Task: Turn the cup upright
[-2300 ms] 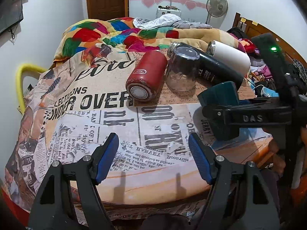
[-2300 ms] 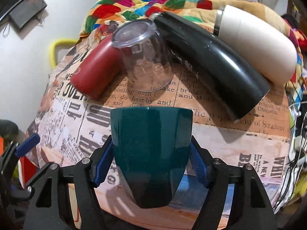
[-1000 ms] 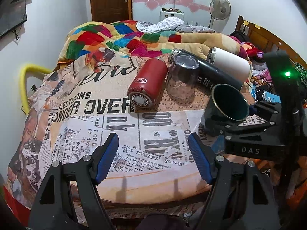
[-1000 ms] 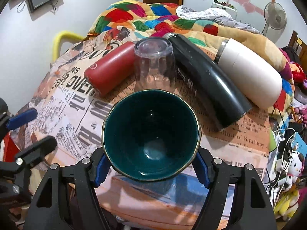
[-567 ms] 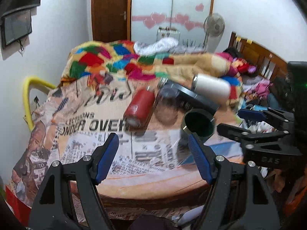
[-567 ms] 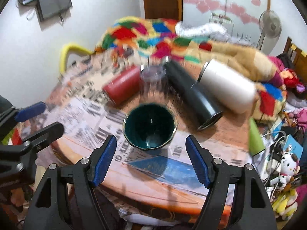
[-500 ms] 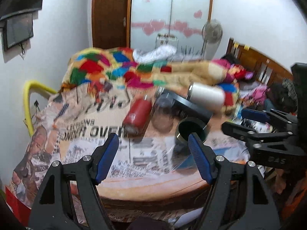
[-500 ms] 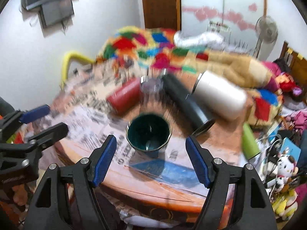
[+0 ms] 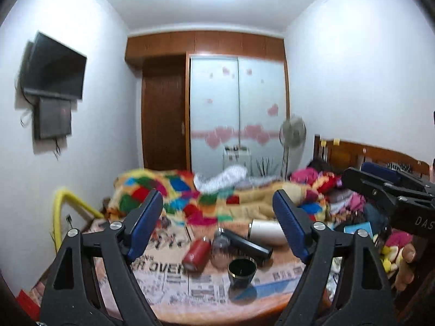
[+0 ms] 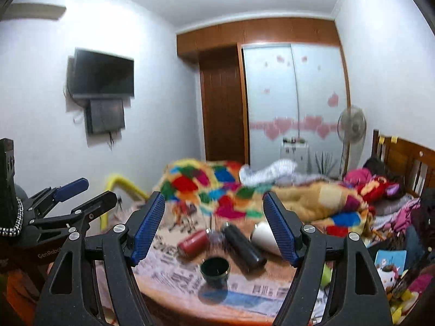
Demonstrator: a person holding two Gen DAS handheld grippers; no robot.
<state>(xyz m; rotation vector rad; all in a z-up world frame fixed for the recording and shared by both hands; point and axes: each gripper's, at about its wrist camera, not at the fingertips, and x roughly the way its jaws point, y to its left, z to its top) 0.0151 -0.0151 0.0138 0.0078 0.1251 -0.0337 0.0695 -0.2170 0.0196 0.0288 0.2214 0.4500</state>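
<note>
The dark green cup (image 9: 242,271) stands upright, mouth up, on the newspaper-print table (image 9: 168,277); it also shows in the right wrist view (image 10: 214,271). My left gripper (image 9: 217,228) is open and empty, raised well back from the table. My right gripper (image 10: 213,229) is open and empty, also far back and above the cup. The right gripper also shows at the right edge of the left wrist view (image 9: 386,184), and the left gripper at the left of the right wrist view (image 10: 68,198).
Behind the cup lie a red bottle (image 9: 196,255), an upside-down clear glass (image 9: 219,252), a black flask (image 9: 248,247) and a white flask (image 9: 267,232). A bed with a colourful quilt (image 9: 174,193) lies beyond. Clutter and toys (image 10: 394,271) lie right of the table.
My right gripper turned the cup upright, set it on the table and opened. Both grippers have since pulled far back and up, tilting the view toward the room.
</note>
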